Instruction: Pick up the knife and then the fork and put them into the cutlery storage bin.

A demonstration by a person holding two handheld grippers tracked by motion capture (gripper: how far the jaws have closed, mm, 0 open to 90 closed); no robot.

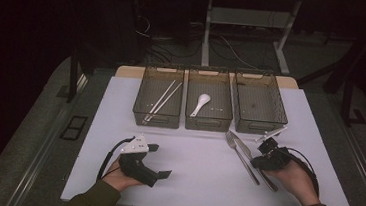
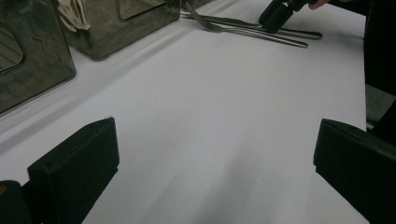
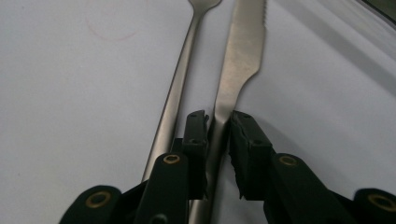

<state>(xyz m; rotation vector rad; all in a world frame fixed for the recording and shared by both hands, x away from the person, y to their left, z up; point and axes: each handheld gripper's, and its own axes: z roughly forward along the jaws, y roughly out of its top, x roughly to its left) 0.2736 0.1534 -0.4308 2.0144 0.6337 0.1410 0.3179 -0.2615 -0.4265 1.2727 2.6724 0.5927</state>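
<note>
Right claw (image 3: 219, 122) is clenched on the handle of the knife (image 3: 240, 51), jaws set either side of the narrow shaft just below where the blade widens. The knife lies flat on the white tabletop (image 1: 200, 170), in front of the right-hand bin (image 1: 260, 102), with the fork (image 3: 180, 88) just beside it on one side. Left claw (image 2: 210, 154) is released, jaws wide apart over bare tabletop, holding nothing.

Risks, as judged:
- The near jaw sits tight between the fork and knife handles. On lifting it could drag or flick the fork.
- The grip is on a thin, smooth metal handle, well off the middle of the knife. The blade end may droop or the knife swivel in the pads.
- If the knife tilts, its tip could catch the bin's rim when carried over.
</note>
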